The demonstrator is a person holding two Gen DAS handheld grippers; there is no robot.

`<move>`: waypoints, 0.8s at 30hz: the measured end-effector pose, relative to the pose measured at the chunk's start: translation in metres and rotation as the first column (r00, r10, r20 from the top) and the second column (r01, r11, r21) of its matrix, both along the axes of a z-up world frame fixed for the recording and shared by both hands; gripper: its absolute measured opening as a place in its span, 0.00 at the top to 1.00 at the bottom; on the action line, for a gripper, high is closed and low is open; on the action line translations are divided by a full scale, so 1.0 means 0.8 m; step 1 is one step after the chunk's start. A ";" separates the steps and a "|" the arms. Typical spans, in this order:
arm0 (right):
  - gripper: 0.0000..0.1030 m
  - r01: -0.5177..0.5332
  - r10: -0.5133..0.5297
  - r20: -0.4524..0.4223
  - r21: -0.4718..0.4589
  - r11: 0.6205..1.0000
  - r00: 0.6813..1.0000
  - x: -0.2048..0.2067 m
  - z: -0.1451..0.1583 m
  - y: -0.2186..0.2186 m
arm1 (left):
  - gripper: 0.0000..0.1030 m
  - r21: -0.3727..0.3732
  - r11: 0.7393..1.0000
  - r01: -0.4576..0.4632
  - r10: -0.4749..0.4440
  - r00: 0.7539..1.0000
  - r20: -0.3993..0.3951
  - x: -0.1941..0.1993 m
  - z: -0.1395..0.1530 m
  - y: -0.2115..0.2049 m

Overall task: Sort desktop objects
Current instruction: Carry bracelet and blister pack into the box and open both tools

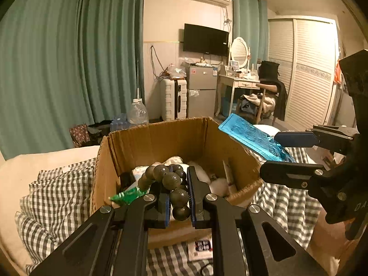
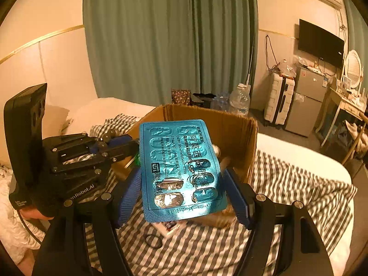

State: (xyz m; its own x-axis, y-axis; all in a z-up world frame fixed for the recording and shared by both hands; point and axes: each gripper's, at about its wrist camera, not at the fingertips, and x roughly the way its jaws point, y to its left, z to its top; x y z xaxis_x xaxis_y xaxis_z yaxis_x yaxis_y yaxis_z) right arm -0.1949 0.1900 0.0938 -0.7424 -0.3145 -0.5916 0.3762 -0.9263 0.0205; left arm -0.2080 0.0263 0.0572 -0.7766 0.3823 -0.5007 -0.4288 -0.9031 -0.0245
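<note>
The open cardboard box (image 1: 161, 142) sits on the checked bed cover (image 1: 57, 191), directly ahead of and below both tools. The right hand-held gripper (image 2: 181, 184) clamps a blue blister pack (image 2: 181, 170) across its width, long axis pointing toward the box's near right corner. The left hand-held gripper (image 1: 179, 197), nearer, pinches a bead bracelet (image 1: 170, 179) over the box's near wall.

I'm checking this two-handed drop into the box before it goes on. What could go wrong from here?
The string of dark round beads is pinched only partway along by the left gripper, so the loose end may catch on the brown cardboard box rim. The blue foil blister pack, gripped by its edges in the right gripper, sits near the box's right wall and could slip or land outside on the checked sheet.
</note>
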 end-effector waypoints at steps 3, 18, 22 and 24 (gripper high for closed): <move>0.32 0.014 -0.014 0.003 0.014 1.000 1.000 -0.028 0.001 0.000 | 0.88 0.000 1.000 -0.008 0.008 1.000 -0.005 -0.026 0.000 0.003; 0.32 0.108 -0.104 0.071 -0.060 0.992 0.992 -0.104 -0.062 0.031 | 0.88 -0.039 0.996 -0.081 0.083 0.995 0.055 -0.114 -0.048 0.011; 0.30 0.130 -0.127 0.051 -0.059 0.990 0.991 -0.112 -0.059 0.033 | 0.88 -0.048 0.996 -0.080 0.082 0.996 0.036 -0.116 -0.049 0.021; 0.18 0.146 -0.143 0.038 -0.065 0.987 0.989 -0.110 -0.056 0.033 | 0.82 -0.077 0.994 -0.080 0.081 0.997 0.015 -0.113 -0.046 0.026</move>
State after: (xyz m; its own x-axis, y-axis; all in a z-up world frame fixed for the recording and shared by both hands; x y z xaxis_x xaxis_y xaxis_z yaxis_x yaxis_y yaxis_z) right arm -0.2831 0.2167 0.0490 -0.7635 -0.2455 -0.5974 0.2366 -0.9670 0.0951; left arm -0.2985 0.0475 0.0204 -0.7942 0.2789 -0.5399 -0.3545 -0.9342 0.0389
